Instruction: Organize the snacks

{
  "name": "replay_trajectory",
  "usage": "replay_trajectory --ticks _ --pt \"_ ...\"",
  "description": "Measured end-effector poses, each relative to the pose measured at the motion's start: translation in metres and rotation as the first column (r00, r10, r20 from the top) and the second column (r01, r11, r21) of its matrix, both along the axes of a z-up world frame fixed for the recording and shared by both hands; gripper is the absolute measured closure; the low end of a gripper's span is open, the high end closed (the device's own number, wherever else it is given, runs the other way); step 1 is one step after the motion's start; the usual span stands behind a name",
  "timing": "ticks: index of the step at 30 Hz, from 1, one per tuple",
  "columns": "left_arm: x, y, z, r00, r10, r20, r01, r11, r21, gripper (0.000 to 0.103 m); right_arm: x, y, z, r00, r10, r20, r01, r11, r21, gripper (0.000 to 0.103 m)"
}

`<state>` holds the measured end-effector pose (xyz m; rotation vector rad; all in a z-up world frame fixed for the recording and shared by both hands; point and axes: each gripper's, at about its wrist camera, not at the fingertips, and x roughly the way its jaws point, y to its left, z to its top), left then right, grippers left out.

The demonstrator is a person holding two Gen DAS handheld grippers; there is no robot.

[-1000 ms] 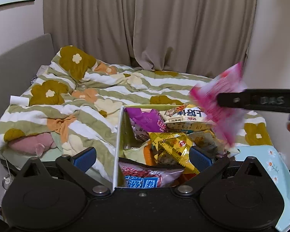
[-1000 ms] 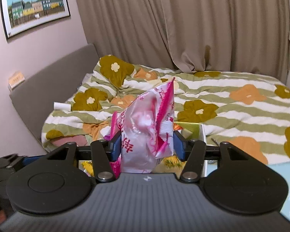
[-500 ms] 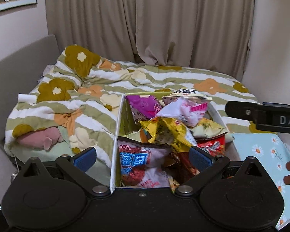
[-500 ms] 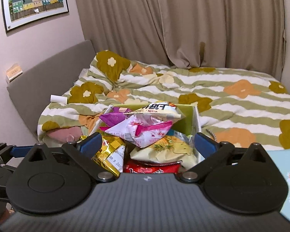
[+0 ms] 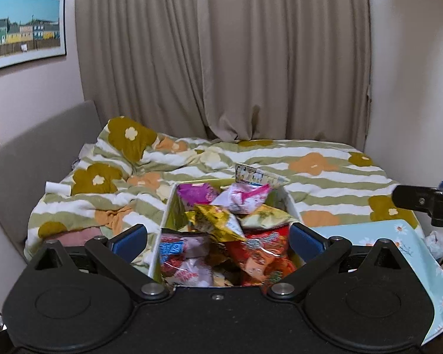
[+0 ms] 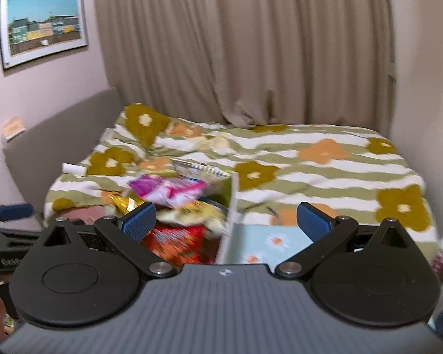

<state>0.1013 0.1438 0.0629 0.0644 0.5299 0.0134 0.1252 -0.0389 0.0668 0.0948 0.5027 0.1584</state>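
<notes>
The snack box (image 5: 166, 221) sits on the flowered quilt (image 5: 325, 162), heaped with packets; the pink-and-white packet (image 5: 245, 197) lies on top, its print unreadable. Left gripper (image 5: 218, 240) and right gripper (image 6: 226, 221) gape empty before the box. Behind hang curtains (image 5: 221, 59); only the right view shows lettering on the other tool, blurred.

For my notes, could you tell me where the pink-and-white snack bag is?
It lies in the box, toward the back, atop the pink-and-white snack bag pile beside the purple packet.
</notes>
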Motion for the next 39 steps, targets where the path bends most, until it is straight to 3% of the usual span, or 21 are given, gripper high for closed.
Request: replay_trajectory --ticks 6,16,39 --pt "-0.026 -0.018 -0.002 0.999 -0.040 0.016 0.040 0.999 -0.001 0.000 -0.037 -0.030 -0.006 0.994 -0.104 -0.044 0.101 0.993 -0.056 0.000" --pt "-0.048 -0.036 -0.011 0.998 -0.054 0.009 0.054 0.998 0.028 0.000 -0.079 -0.053 -0.029 0.976 -0.189 -0.104 0.179 0.979 -0.100 0.000" --pt "-0.049 -0.037 -0.019 0.998 -0.066 -0.013 0.066 0.997 0.047 0.000 -0.085 -0.060 -0.036 0.969 -0.210 -0.131 0.199 0.975 -0.096 0.000"
